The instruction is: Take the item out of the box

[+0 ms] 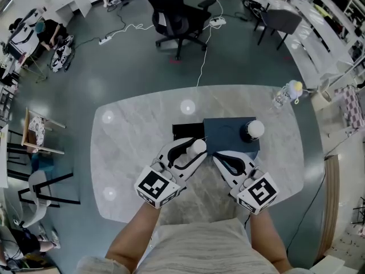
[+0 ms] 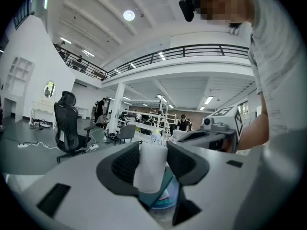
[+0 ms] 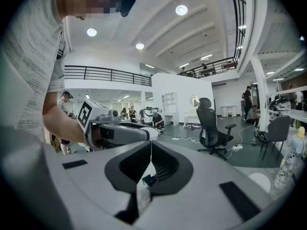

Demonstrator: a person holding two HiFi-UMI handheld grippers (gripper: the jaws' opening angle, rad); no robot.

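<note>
A dark blue box (image 1: 228,135) lies in the middle of the marble table (image 1: 131,153). My left gripper (image 1: 195,151) is shut on a white cylindrical item (image 1: 198,146) at the box's front left corner. In the left gripper view the item (image 2: 149,169) stands upright between the pads, with a teal sheet (image 2: 165,188) and clear plastic beneath it. My right gripper (image 1: 218,156) sits at the box's front edge. Its jaws (image 3: 149,169) are closed on a thin dark blue edge (image 3: 148,180), seemingly of the box, with clear film below. The two grippers are side by side.
A white-topped dark object (image 1: 254,129) stands on the box's right end. A black flat piece (image 1: 187,130) lies left of the box. A small bottle (image 1: 285,94) stands at the table's far right. A black office chair (image 1: 174,16) and cables are on the floor beyond.
</note>
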